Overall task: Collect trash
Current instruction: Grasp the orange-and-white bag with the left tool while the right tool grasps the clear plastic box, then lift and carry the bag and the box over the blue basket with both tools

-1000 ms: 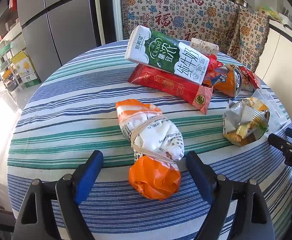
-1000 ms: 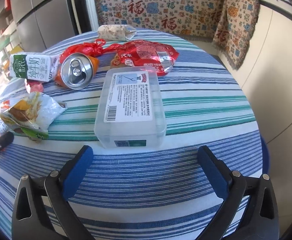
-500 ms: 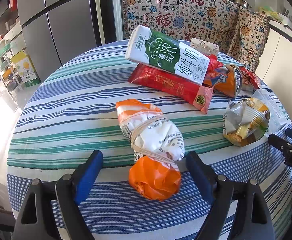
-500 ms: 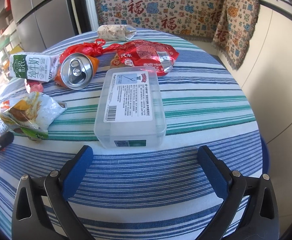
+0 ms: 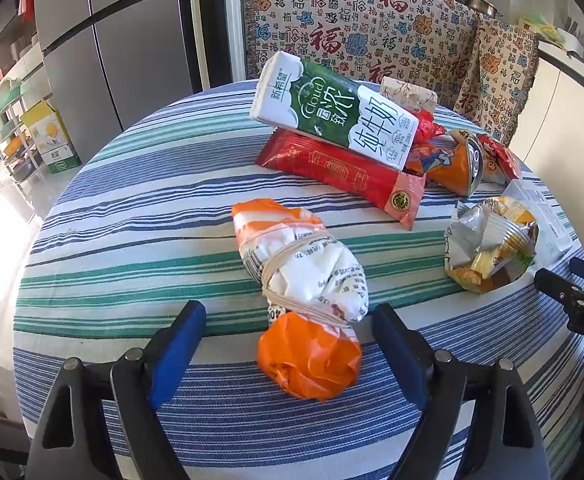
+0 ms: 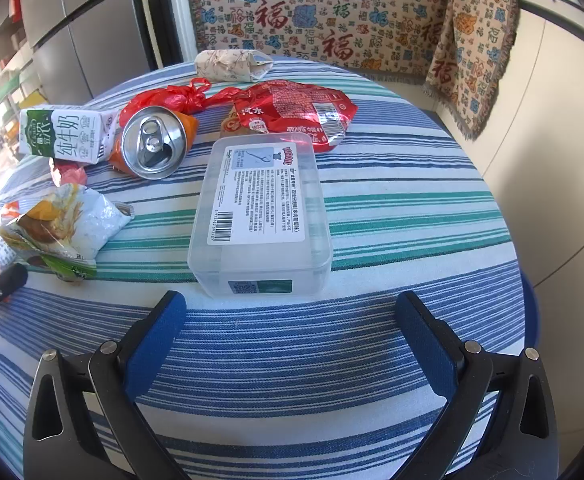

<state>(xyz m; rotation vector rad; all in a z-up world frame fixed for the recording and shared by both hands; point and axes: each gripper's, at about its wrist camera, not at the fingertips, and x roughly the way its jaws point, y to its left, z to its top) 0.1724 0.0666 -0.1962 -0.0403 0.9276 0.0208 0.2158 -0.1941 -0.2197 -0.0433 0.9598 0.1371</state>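
Striped blue, green and white cloth (image 5: 139, 240) covers the round table under both tools. The left gripper (image 5: 287, 320) hangs over its near edge with jaws spread wide and nothing clamped; the orange end of a paper bundle (image 5: 304, 280) tied with a rubber band lies between its blue pads without touching either. Beyond that bundle a green and white milk carton (image 5: 332, 116) leans on a long red packet (image 5: 344, 172). Ahead and to the right of this tool sits a crumpled snack bag (image 5: 488, 248).

The right gripper (image 6: 292, 312) is likewise wide open and empty. Straight ahead, just past its pads, rests a clear plastic box (image 6: 259, 216) with a printed label. Ahead to its left lies an orange drink can (image 6: 153, 148), top facing the camera; beyond the box are a red plastic bag (image 6: 175, 98), a red wrapper (image 6: 300, 112) and, farthest off, a small paper roll (image 6: 227, 66).
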